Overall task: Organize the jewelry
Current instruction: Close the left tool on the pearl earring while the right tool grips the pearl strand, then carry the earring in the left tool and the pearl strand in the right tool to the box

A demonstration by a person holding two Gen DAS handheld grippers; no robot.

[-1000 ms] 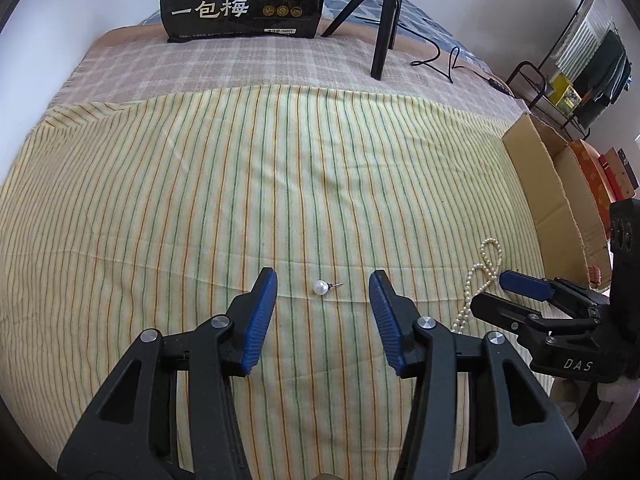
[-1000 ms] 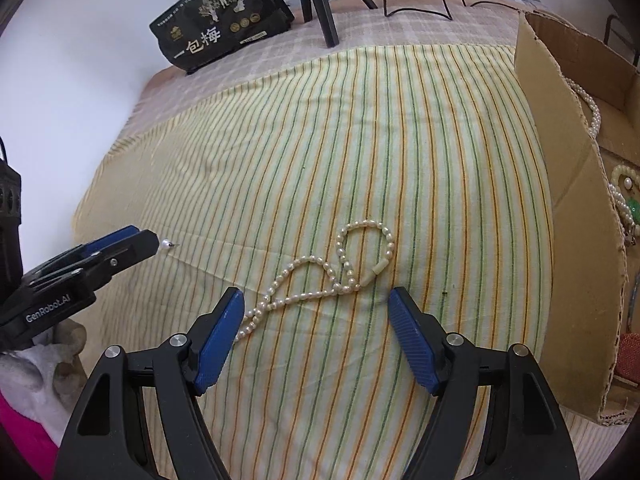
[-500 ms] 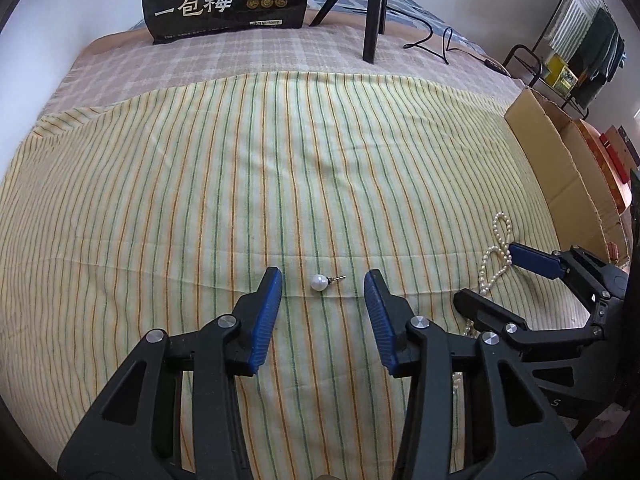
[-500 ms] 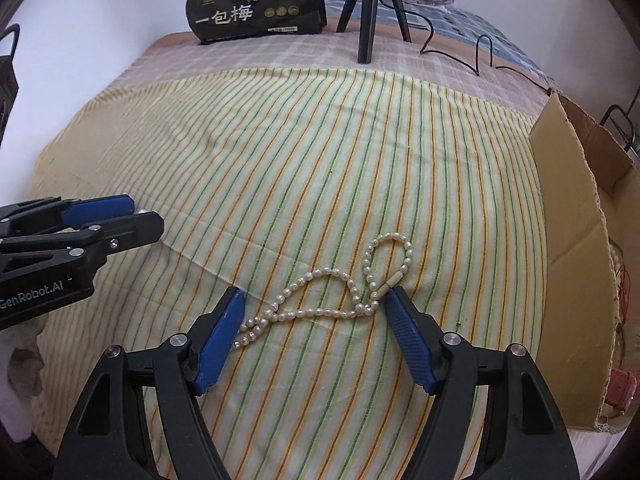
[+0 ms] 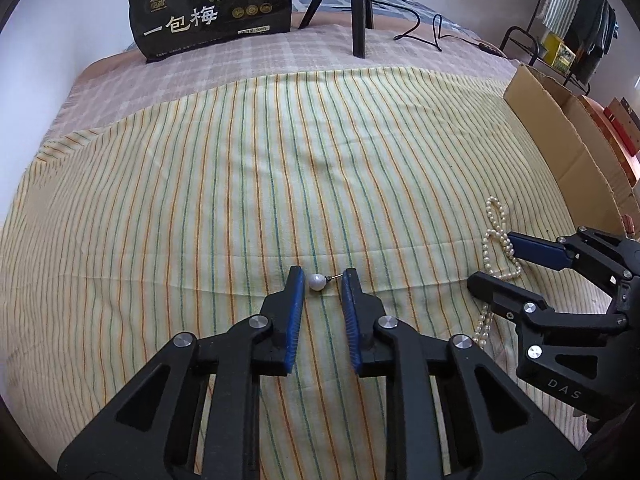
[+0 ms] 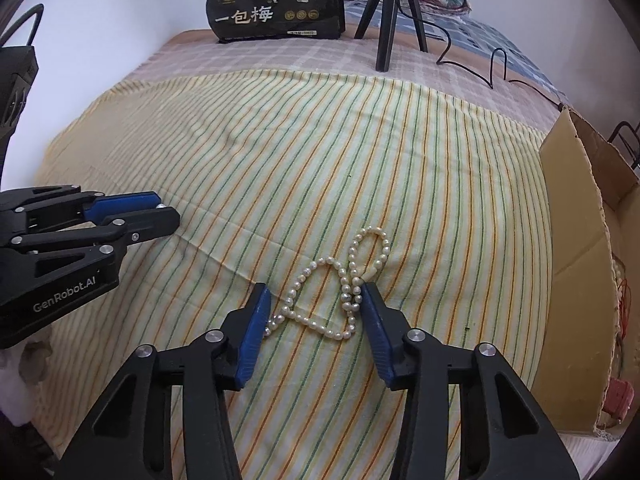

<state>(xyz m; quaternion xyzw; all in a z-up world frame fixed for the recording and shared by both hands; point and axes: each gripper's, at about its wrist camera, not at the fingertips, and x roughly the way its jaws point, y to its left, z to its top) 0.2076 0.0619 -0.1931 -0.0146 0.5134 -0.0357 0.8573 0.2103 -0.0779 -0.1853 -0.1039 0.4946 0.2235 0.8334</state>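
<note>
A pearl stud earring (image 5: pixel 316 281) lies on the striped cloth (image 5: pixel 240 184). My left gripper (image 5: pixel 322 276) has its blue pads on either side of it, nearly closed: the left pad touches the pearl and the pin tip meets the right pad. A pearl necklace (image 6: pixel 340 284) lies looped on the cloth. My right gripper (image 6: pixel 314 294) is open, low over the cloth, with part of the necklace between its fingertips. The necklace (image 5: pixel 496 240) and right gripper (image 5: pixel 500 260) also show in the left wrist view; the left gripper (image 6: pixel 160 210) shows in the right wrist view.
An open cardboard box (image 6: pixel 576 264) stands at the cloth's right edge, also in the left wrist view (image 5: pixel 560 140), with some jewelry inside. A black snack bag (image 5: pixel 212 8) and a tripod (image 5: pixel 356 4) with a cable stand at the far end of the bed.
My left gripper's jaws have narrowed around the earring. My right gripper has moved down and forward, so part of the necklace now lies between its fingertips.
</note>
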